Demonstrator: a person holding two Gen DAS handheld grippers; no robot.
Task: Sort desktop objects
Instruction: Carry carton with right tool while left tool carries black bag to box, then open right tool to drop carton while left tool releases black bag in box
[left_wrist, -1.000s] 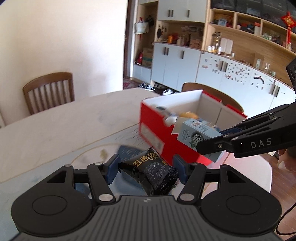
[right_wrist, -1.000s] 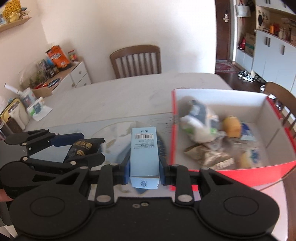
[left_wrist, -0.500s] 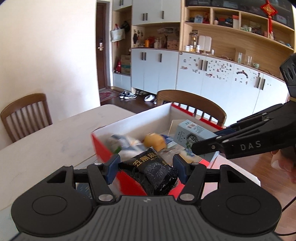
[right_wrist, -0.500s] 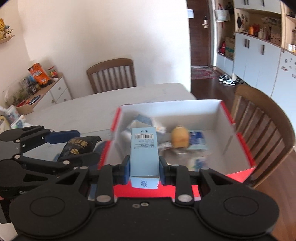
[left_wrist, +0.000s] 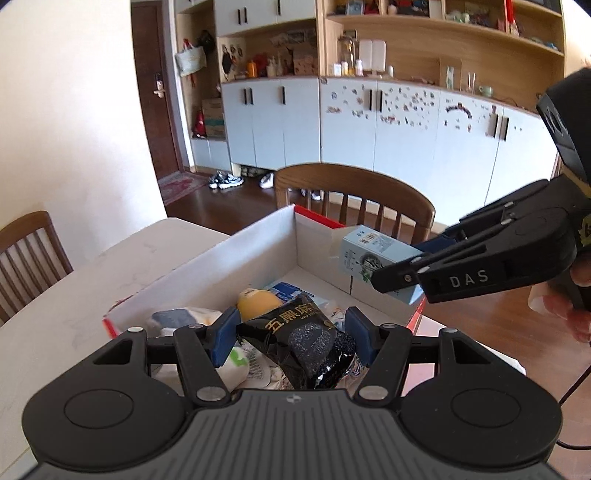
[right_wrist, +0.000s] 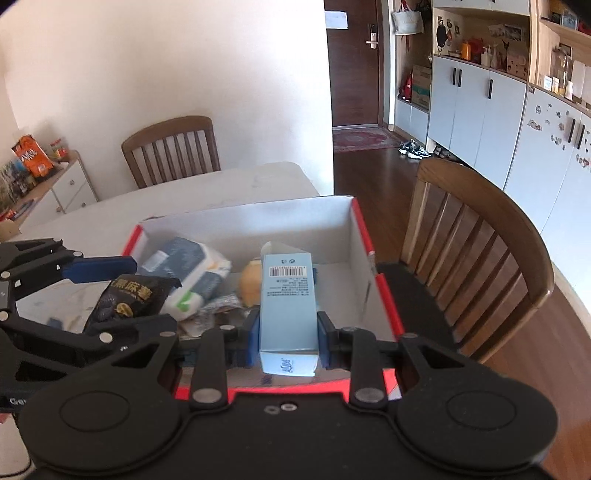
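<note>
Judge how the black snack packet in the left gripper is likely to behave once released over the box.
The black packet looks soft: it is creased and bulges between the left gripper pads. It probably flops rather than rolls. Landing on the wrapped goods in the box, it likely settles crookedly.

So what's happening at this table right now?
A person is sorting items into a red-edged cardboard box. The left gripper is clamped on a black snack packet, the right gripper on a light blue carton. Both are held over the box, which already contains several items; neither is released yet.
</note>
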